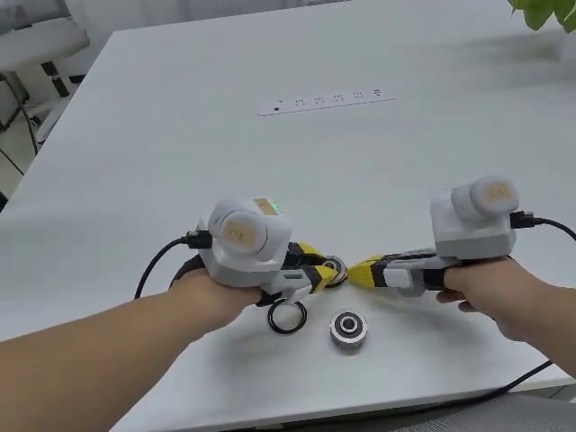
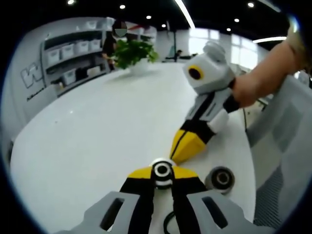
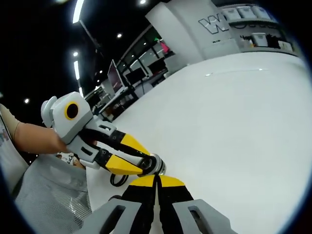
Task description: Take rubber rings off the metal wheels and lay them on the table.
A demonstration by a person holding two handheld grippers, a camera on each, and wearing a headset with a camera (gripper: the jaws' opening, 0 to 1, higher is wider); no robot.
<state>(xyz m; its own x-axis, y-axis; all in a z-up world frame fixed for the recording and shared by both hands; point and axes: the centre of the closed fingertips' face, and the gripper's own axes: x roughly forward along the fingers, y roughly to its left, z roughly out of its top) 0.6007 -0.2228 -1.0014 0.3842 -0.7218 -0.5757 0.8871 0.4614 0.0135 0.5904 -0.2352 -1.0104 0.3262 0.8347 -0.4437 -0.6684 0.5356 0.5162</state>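
Note:
My left gripper (image 1: 322, 267) is shut on a small metal wheel (image 1: 334, 268), held just above the white table (image 1: 270, 162). The left gripper view has that wheel (image 2: 162, 173) pinched between the yellow-tipped jaws. My right gripper (image 1: 357, 272) is shut, with its tips right at the held wheel (image 3: 155, 165); I cannot tell whether they pinch anything. A loose black rubber ring (image 1: 286, 317) lies on the table below the left gripper (image 3: 139, 163). A second wheel (image 1: 348, 328) with a dark rim lies flat nearby, also seen as the dark-rimmed wheel (image 2: 219, 179).
A white power strip (image 1: 326, 101) lies at mid-table, far from the work. A green plant (image 1: 544, 13) stands at the far right corner. Black cables (image 1: 157, 265) trail from both grippers. The table's near edge (image 1: 378, 409) runs just beyond the second wheel.

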